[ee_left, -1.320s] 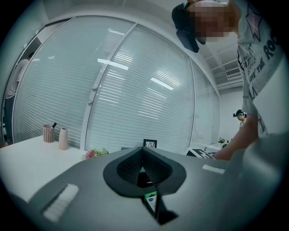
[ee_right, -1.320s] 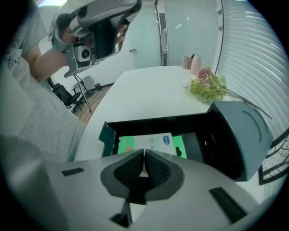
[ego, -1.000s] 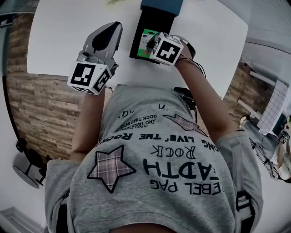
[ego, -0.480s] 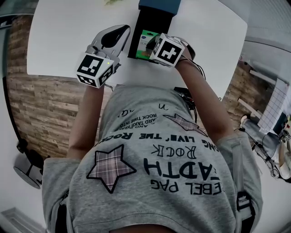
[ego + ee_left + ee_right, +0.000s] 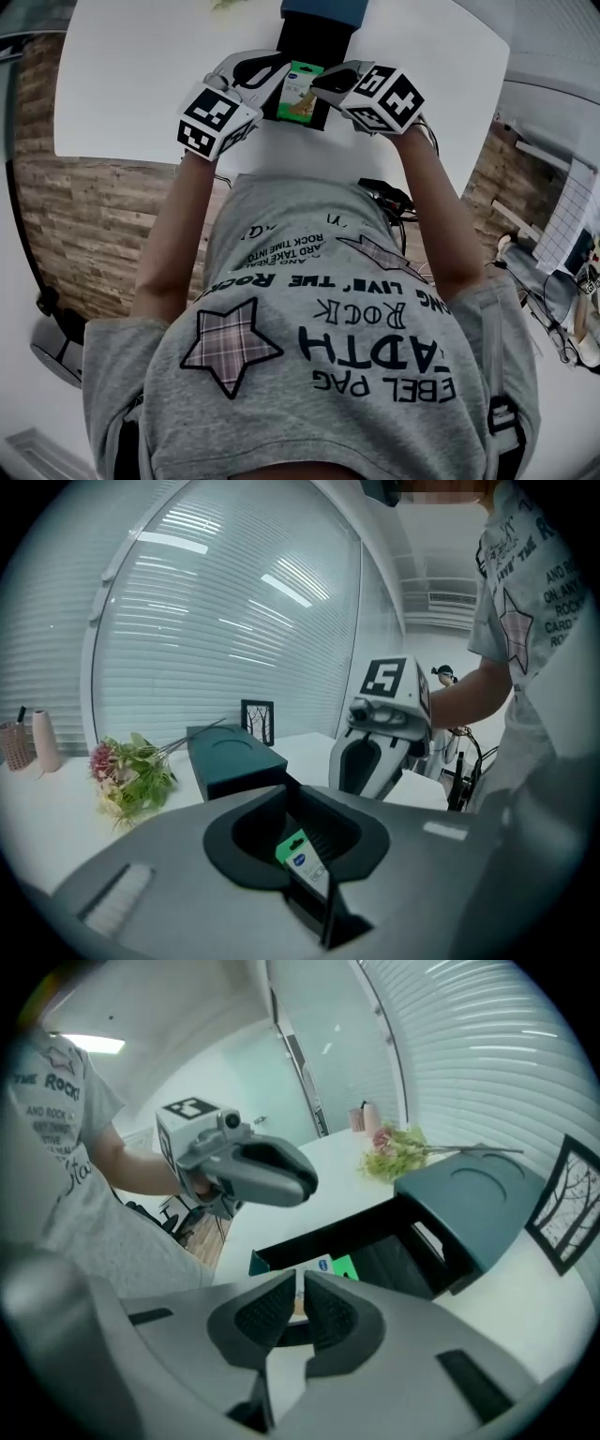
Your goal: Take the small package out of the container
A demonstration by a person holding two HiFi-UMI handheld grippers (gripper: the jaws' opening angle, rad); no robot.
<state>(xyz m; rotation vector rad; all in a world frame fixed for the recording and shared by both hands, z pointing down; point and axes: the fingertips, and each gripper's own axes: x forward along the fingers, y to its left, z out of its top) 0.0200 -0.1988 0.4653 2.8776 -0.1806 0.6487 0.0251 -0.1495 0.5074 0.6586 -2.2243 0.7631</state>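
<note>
Right gripper, head view: your right gripper (image 5: 328, 82) is closed on the right edge of the small package (image 5: 302, 94).
Left gripper, head view: your left gripper (image 5: 270, 69) sits on the other side, with its tips at the package's left edge. Contact cannot be told from here.
Package, head view: it is flat, green and white, and lies between the two grippers over the near end of the black container (image 5: 314, 42). Whether it is clear of the rim you cannot tell.
Surroundings, head view: the container stands on a white table (image 5: 141, 75), with a teal lid (image 5: 323, 9) at its far end.
Left gripper view, jaws: they are slightly apart and have just been opening. The package's green-topped end shows in the gap between the pads, which do not visibly press on it.
Left gripper view, beyond: the right gripper faces you across the package. The teal lid lies behind, with a bunch of flowers (image 5: 131, 775) to its left and a small picture frame (image 5: 258, 721) farther back.
Right gripper view, jaws: they are all but together, pinching the thin package edge-on. Its white and green top sticks up past the pads.
Right gripper view, beyond: the open black container lies just behind the package, with the teal lid at its end. The left gripper hangs above at the left, and the flowers are farther off on the table.
</note>
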